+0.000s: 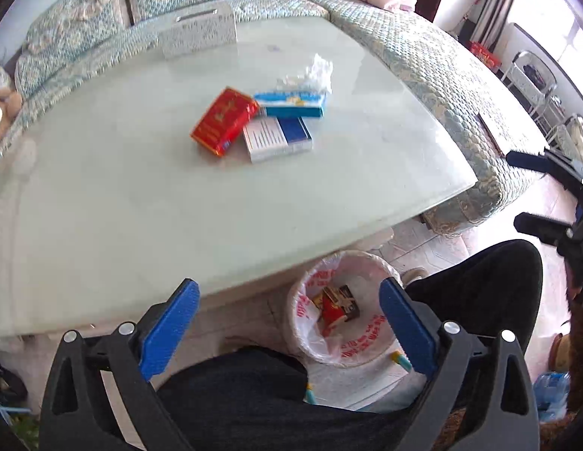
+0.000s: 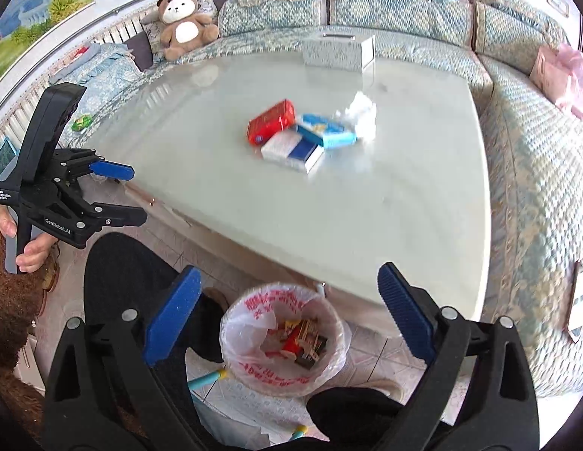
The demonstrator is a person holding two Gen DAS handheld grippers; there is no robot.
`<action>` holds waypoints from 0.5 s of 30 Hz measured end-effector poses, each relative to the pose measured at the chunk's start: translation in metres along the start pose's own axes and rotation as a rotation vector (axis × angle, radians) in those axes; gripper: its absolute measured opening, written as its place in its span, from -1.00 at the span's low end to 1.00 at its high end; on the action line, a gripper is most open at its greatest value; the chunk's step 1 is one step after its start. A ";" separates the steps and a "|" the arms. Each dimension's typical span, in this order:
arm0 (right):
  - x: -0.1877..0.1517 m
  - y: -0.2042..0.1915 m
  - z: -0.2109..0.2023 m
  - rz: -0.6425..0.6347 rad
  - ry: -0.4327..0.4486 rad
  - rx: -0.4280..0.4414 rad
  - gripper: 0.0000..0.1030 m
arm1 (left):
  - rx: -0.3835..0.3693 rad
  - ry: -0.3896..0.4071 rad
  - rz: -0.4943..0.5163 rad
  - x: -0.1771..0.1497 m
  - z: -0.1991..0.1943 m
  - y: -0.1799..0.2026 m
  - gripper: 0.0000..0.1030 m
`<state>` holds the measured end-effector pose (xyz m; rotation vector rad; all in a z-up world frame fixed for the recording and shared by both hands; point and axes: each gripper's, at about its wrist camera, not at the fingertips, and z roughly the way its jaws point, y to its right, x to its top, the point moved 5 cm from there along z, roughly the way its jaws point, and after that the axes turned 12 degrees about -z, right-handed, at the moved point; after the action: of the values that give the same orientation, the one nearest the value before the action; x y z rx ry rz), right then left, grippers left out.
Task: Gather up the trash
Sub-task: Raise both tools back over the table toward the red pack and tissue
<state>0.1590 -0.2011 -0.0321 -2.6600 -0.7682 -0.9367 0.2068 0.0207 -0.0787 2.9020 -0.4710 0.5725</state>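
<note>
Both tongs, left tongs [image 1: 289,323] and right tongs [image 2: 289,312], spread wide, empty, poised over lined bin [image 1: 342,310] on floor at table's [image 1: 141,195] near edge. Bin already holding scraps. Remaining trash mid-table: glossy red pack [image 1: 223,122], white-blue box [image 1: 278,139], light-blue box [image 1: 291,104], crumpled clear wrapper [image 1: 315,73], clustered, overlapping.

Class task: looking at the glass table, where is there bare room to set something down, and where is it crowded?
Bare glass runs along the near edge of the pale glass table and left of the red packet. The centre is crowded: red packet, blue-and-white box, light-blue box, crumpled white wrapper. The white patterned box occupies the far edge.
</note>
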 end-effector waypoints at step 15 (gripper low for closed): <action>0.137 0.086 -0.040 0.026 0.148 -0.073 0.87 | 0.023 0.053 0.303 0.120 -0.049 -0.015 0.84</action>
<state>0.2752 -0.2327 0.0833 -2.6176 -0.6763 -1.1608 0.2997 0.0117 0.0122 2.8468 -0.9103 0.6954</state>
